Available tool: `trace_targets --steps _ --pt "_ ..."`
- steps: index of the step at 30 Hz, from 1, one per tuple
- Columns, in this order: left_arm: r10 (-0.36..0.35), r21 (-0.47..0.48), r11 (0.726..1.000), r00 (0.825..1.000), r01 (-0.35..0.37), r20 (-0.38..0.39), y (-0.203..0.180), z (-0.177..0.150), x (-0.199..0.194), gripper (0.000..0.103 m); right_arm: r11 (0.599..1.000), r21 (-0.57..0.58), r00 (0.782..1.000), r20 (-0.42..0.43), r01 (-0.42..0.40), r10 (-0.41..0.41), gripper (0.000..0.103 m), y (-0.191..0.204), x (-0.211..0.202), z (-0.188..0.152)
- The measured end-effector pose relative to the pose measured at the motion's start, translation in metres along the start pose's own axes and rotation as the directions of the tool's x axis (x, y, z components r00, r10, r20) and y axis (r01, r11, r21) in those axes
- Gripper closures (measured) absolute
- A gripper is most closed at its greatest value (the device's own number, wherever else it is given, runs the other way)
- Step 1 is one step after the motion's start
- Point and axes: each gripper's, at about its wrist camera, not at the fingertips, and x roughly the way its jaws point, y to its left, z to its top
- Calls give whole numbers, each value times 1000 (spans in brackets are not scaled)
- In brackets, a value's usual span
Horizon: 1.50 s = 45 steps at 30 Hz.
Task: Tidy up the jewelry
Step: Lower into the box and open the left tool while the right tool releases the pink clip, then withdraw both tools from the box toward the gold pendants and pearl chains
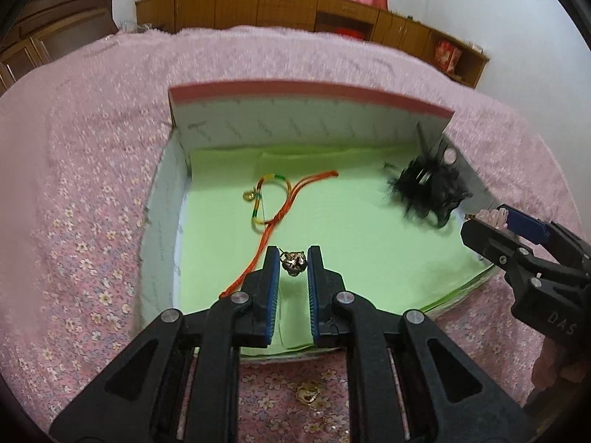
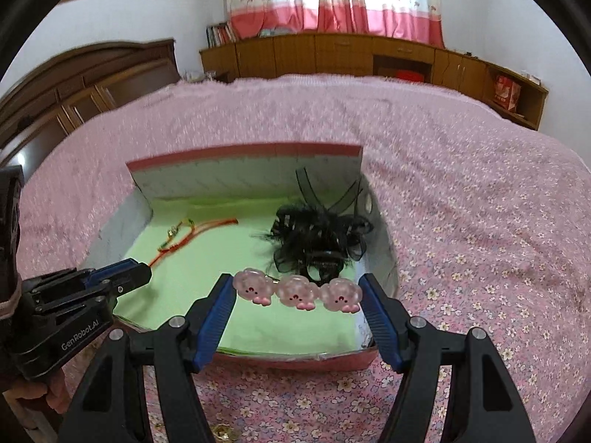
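Jewelry is mid-delivery over the box: left gripper nearly closed pinching a metal charm, right gripper spread wide clamping a 3-pig hair clip, and next each seemingly needs lowering onto the green lining and releasing.

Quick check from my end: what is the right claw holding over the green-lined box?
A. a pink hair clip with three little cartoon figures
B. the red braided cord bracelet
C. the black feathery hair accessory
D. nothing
A: in the right wrist view the right claw spans the pink hair clip with three little cartoon figures end to end, above the green-lined box.
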Motion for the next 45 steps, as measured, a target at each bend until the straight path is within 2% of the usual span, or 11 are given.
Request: trace_targets --steps 8,13,22,28,35,45 --pt "10 -4 1000 998 -10 -58 0 1 14 96 999 -42 997 -79 19 -23 32 6 18 2" --pt "23 -8 1000 997 -24 -75 -2 3 18 94 998 -48 996 -85 30 -34 31 7 19 2" --pt "26 -17 999 997 -27 -76 -9 7 21 83 999 -36 997 -80 13 -16 28 4 17 5" --pt "-2 -31 1000 999 1 -36 -7 5 3 80 999 6 999 -15 -41 41 26 1 0 3" --pt "-23 -29 999 999 24 24 -8 2 -21 78 994 38 992 80 -101 97 26 1 -27 -2" --pt "-37 -15 999 993 39 110 -7 -7 -61 77 992 32 977 179 -124 116 25 2 -69 -18"
